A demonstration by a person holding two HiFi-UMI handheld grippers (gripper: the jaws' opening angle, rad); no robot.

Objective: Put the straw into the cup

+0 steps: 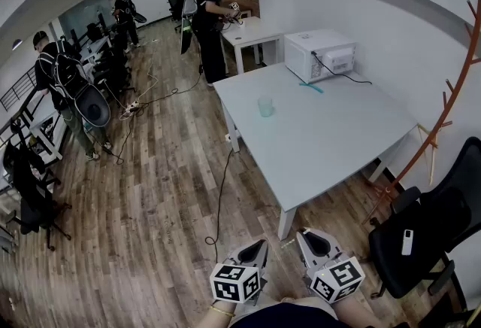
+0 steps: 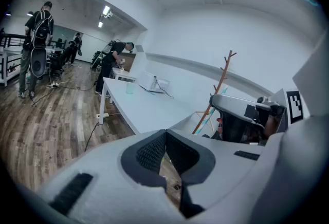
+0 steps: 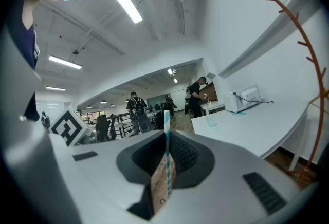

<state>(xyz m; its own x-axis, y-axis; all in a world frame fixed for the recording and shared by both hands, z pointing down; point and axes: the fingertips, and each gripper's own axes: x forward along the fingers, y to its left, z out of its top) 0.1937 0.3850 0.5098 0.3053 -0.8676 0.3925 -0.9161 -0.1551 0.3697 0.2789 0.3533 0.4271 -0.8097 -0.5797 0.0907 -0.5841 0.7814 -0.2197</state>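
A clear, pale-green cup (image 1: 265, 107) stands on the white table (image 1: 323, 138), far ahead of both grippers. It also shows small in the left gripper view as cup (image 2: 129, 88) and in the right gripper view as cup (image 3: 211, 121). My right gripper (image 3: 167, 134) is shut on a teal-and-white striped straw (image 3: 166, 153), which sticks up past the fingertips. My left gripper (image 2: 165, 133) is shut, its pads meeting at the tips with nothing between them. In the head view the left gripper (image 1: 252, 251) and the right gripper (image 1: 316, 241) hang side by side over the floor, short of the table's near corner.
A white microwave (image 1: 319, 54) stands at the table's far end, with a teal strip (image 1: 310, 87) lying before it. An orange coat rack (image 1: 443, 116) and a black chair (image 1: 421, 232) stand at the right. Cables (image 1: 219, 191) run across the wooden floor. Several people stand at the far left.
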